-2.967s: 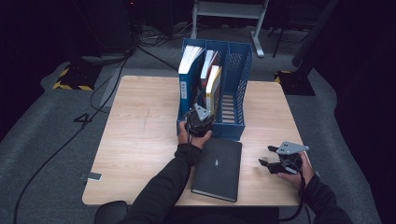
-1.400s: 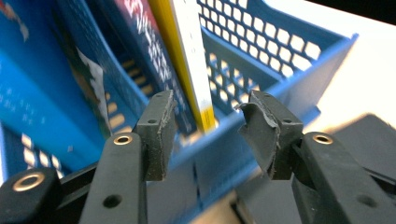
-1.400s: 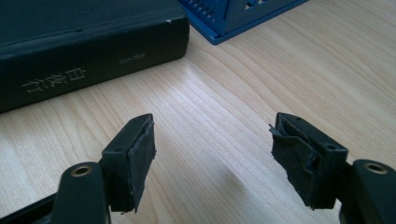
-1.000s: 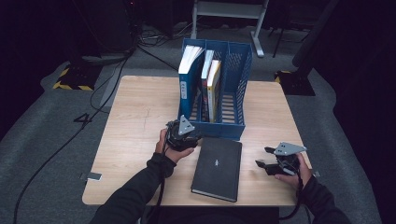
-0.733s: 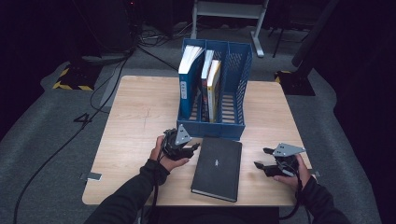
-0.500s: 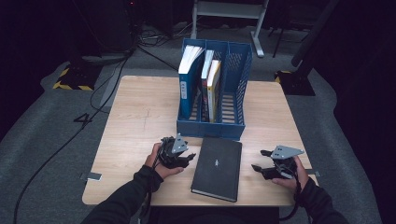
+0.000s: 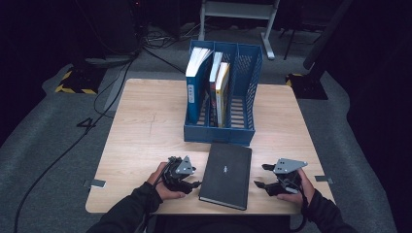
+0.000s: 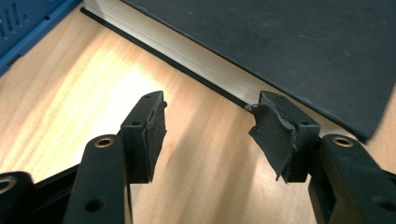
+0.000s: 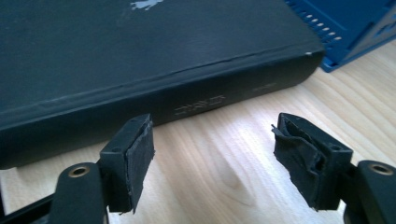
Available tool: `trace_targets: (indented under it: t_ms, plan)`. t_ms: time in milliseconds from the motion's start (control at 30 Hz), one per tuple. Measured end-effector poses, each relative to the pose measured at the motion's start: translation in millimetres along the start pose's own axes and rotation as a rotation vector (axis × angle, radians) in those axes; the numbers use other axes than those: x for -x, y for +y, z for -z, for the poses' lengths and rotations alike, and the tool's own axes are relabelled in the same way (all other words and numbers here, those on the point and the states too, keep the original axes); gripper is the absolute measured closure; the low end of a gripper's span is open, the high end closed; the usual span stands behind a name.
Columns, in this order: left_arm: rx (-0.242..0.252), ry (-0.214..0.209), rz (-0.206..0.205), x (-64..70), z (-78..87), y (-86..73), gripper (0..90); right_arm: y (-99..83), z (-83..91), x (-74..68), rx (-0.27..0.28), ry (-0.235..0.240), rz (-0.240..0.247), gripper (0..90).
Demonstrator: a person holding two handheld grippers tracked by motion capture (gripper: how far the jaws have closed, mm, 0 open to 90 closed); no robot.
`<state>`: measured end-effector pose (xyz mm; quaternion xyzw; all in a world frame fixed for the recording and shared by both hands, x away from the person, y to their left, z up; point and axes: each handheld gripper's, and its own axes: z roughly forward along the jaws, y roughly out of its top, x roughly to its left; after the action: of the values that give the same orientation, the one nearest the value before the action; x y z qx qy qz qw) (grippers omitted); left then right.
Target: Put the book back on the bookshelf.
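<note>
A thick black book (image 7: 226, 174) lies flat near the table's front edge, just in front of a blue file rack (image 7: 243, 87). My left gripper (image 7: 193, 183) rests on the table at the book's left side, open, its jaws facing the white page edge (image 8: 187, 51); nothing is between them (image 8: 208, 126). At the book's right side my right gripper (image 7: 262, 178) is also open and low on the table. Its jaws (image 9: 212, 149) face the book's spine (image 9: 196, 105) with bare wood between them.
The blue file rack (image 8: 28, 23) (image 9: 345, 23) holds a blue book (image 7: 194, 77) in its left slot and two thinner books (image 7: 218, 82) in the middle slot; the right slot looks empty. Bare wooden table (image 7: 141, 126) lies to the left.
My left gripper came back from the rack to the table at the book's left edge. My right gripper shifted slightly left toward the book's spine.
</note>
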<state>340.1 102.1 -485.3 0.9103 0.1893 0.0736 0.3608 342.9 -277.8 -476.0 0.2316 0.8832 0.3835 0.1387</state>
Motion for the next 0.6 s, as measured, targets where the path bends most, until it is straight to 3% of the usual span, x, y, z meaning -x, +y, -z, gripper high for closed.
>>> trace_targets:
  t_ms: [100, 200, 333, 600]
  plan:
    - [0.001, -0.016, 0.007, 3.6, 3.3, -2.4, 41.8, 0.3, -2.6, -2.4, -0.011, 0.010, 0.006, 29.0]
    - [0.013, -0.068, 0.040, 3.5, 9.3, -5.6, 39.6, -0.2, -5.5, -2.9, -0.024, 0.012, 0.008, 29.2]
    - [0.059, -0.125, 0.039, 9.2, 20.8, -8.6, 34.0, -0.1, -7.7, -3.7, -0.027, 0.017, 0.012, 29.3]
    - [0.064, -0.174, 0.074, 12.5, 13.3, -1.4, 26.1, 1.8, -10.8, -5.4, -0.033, 0.020, 0.020, 29.4]
